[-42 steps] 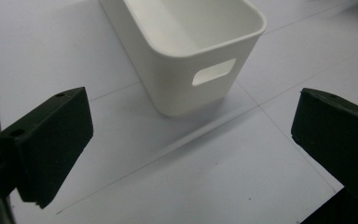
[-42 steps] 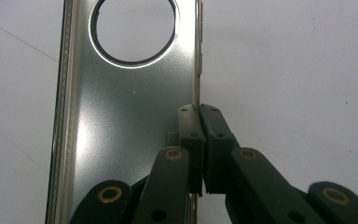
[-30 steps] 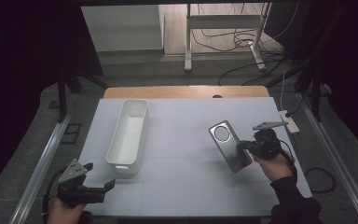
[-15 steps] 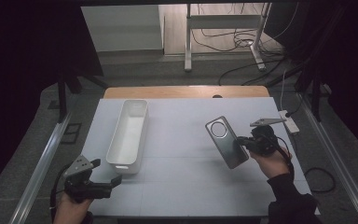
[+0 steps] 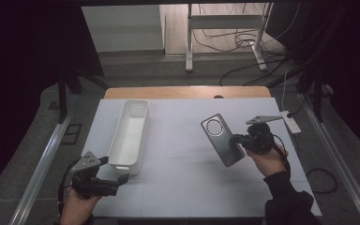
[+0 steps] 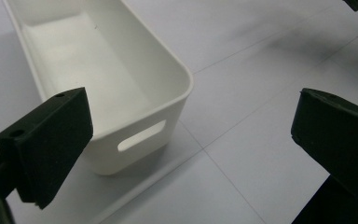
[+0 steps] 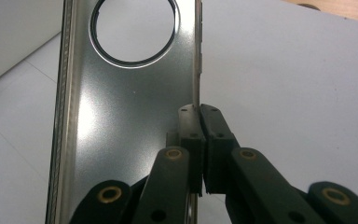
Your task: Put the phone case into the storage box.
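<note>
Phone case [image 5: 222, 139], grey metallic, round camera opening: being held tilted above the right half of the white surface [image 5: 183, 187], off it. Right gripper [image 5: 238, 138]: fingers [image 7: 189, 135] clenching on the case's side edge. Left gripper [image 5: 117, 171]: fingers [image 6: 46, 144] standing wide apart, grasping nothing, hovering just beside the near end of the white bin [image 5: 130, 133].
</note>
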Demonstrator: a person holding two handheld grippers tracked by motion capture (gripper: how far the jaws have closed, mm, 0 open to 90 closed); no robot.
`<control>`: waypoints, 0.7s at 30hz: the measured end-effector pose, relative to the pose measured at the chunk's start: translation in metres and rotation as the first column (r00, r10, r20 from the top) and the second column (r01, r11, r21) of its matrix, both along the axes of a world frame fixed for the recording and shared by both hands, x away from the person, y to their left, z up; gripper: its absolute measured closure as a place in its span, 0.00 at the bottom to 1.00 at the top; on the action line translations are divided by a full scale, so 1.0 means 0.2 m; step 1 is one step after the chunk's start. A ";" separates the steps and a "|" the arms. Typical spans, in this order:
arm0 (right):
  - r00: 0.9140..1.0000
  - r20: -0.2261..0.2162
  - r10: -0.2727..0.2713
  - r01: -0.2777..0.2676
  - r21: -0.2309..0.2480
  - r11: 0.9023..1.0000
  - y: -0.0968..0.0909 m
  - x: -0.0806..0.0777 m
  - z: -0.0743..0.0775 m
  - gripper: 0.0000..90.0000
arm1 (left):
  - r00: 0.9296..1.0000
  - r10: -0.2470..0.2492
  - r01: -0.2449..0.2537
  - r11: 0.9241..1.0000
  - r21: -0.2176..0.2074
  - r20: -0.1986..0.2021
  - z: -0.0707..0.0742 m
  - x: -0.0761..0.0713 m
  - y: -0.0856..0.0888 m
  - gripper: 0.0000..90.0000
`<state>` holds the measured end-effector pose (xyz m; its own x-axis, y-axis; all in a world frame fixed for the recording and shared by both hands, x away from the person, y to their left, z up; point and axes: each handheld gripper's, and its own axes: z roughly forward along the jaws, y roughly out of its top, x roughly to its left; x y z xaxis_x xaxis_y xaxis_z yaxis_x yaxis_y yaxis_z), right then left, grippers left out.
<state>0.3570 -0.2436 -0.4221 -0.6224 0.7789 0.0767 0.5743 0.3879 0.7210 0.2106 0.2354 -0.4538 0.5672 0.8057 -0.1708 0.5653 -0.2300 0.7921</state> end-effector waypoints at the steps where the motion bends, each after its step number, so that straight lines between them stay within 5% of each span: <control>1: 1.000 0.003 0.001 -0.001 0.000 1.000 0.00 0.00 0.00 0.98 | 1.000 -0.002 0.002 1.000 0.001 0.000 0.00 0.01 -0.01 0.00; 21: 0.999 0.038 0.023 -0.023 0.007 1.000 0.08 0.01 0.02 0.98 | 0.997 -0.069 0.068 0.998 0.014 0.031 0.05 0.17 -0.14 0.00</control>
